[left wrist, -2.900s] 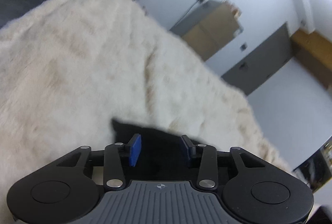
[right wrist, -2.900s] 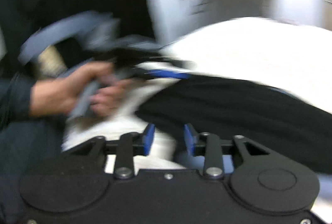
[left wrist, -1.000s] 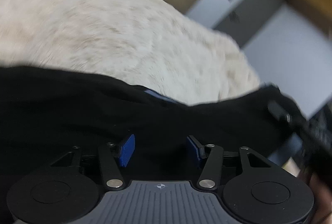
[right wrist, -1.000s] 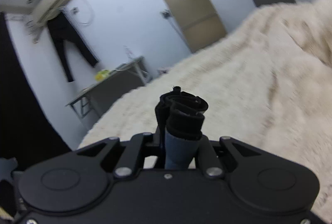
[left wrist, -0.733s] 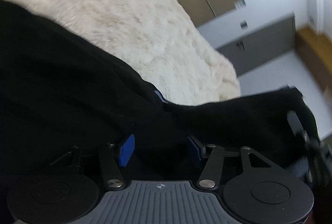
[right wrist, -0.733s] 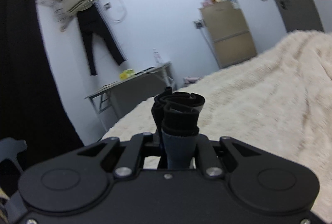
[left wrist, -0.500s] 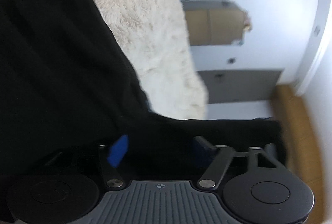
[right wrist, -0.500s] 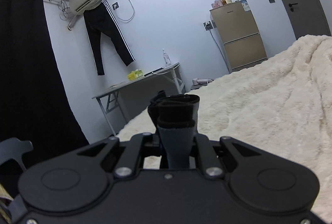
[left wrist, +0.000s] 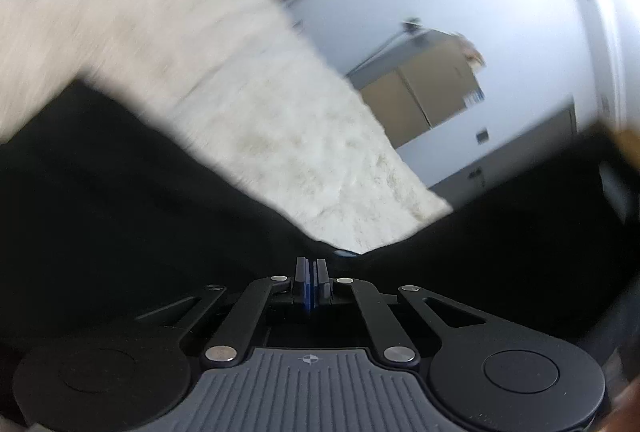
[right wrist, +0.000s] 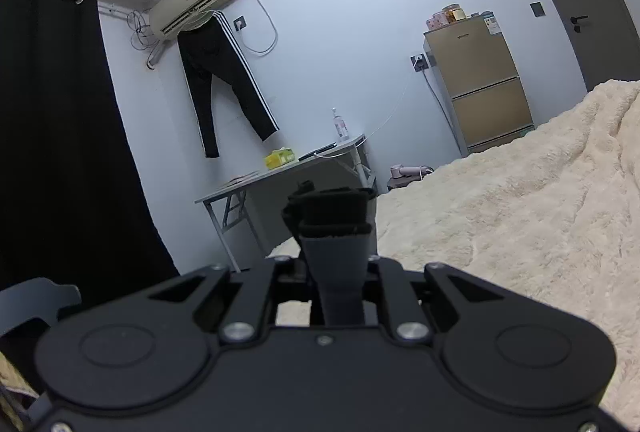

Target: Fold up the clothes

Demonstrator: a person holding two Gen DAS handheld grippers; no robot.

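Now, on the left, the left claw has just been closing, and its two blue pads sit tight together; the black cloth lies right at its tips, but I cannot tell if a bit of it is caught between the pads. That cloth is spread wide, from the left edge of the left wrist view across to the right edge, and it dips low just in front of the claw; this view is blurry. Behind the cloth is a fluffy cream blanket on the bed; past the blanket, to the right, a brown fridge stands by the white wall, and a grey door is further right.

Next, the right claw is clamped on a rolled-up bunch of the same dark cloth; the bunch sticks out past the tips, black at the end and grey lower down, and it is held up in the air, above the bed.

Around it, from the left of the right wrist view, a black curtain hangs down; an air cooler sits high on the wall, with black trousers hanging from it; below is a grey tabletop with a yellow box and a bottle on it; then comes the fridge, and the blanket fills the right side.
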